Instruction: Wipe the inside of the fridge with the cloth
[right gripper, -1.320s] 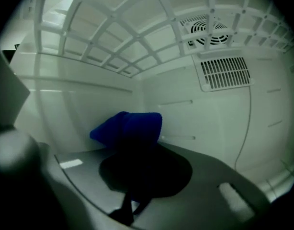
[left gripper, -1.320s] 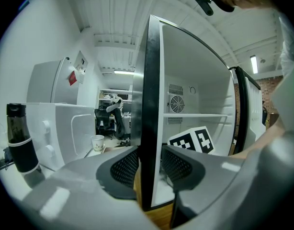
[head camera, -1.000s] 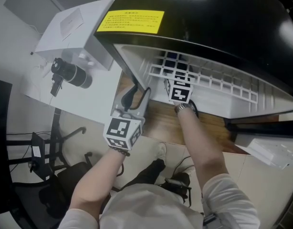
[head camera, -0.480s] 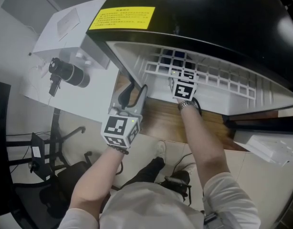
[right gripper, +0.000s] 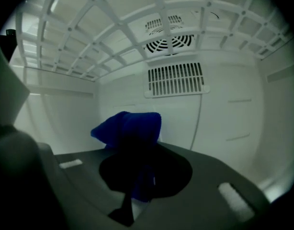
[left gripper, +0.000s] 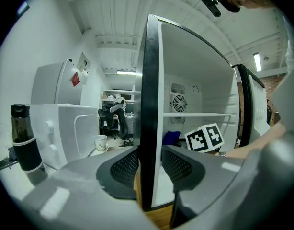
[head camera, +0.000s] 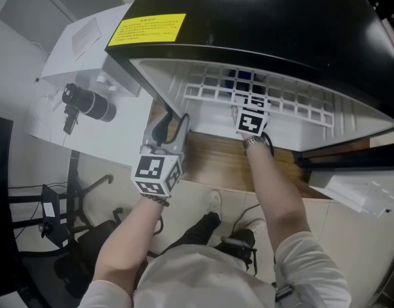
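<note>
1. Left hand-held gripper (head camera: 171,124): grey shell, black mesh pads (left gripper: 125,165), white cube (head camera: 156,174) bearing black square markers.
2. Right hand-held gripper (head camera: 249,106): matching marker cube (head camera: 251,122).
3. White short sleeves (head camera: 312,269); metal watch (head camera: 251,142) on the right wrist.

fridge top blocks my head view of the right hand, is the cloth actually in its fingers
Observer: Yes, the right gripper is shut on the blue cloth, which sticks up past it.
Operator: touching the back wall
Observer: The cloth stands before the vented back wall; contact I cannot tell.
Operator: left one gripping anything
Observer: The left gripper is shut on the front edge of the fridge's side wall.
</note>
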Tool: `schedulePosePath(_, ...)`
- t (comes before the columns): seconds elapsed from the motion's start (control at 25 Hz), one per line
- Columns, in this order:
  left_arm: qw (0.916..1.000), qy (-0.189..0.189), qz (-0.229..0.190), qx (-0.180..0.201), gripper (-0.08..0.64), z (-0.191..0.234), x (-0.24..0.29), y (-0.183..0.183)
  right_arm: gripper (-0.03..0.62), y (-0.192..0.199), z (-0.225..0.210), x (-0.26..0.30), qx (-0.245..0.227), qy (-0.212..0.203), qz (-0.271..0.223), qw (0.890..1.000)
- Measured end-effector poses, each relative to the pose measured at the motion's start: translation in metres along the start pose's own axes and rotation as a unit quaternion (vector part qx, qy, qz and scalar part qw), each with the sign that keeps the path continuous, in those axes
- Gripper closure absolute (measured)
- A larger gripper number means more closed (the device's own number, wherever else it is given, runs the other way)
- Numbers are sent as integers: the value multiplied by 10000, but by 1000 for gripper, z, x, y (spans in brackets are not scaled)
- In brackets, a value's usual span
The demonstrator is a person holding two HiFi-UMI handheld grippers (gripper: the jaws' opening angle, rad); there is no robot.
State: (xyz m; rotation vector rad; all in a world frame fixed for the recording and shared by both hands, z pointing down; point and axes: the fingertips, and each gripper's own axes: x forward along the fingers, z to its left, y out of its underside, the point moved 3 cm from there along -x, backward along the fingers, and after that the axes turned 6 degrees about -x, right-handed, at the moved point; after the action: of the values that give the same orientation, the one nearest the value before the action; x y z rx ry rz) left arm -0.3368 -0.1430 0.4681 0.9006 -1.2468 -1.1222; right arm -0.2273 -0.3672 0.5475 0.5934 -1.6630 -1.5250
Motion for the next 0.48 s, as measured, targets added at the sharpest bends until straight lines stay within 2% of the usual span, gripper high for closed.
schedulePosePath(0.48, 10000, -80, 3, -59, 418, 0, 0, 0, 557, 1, -50, -19, 7, 442, 28, 9990)
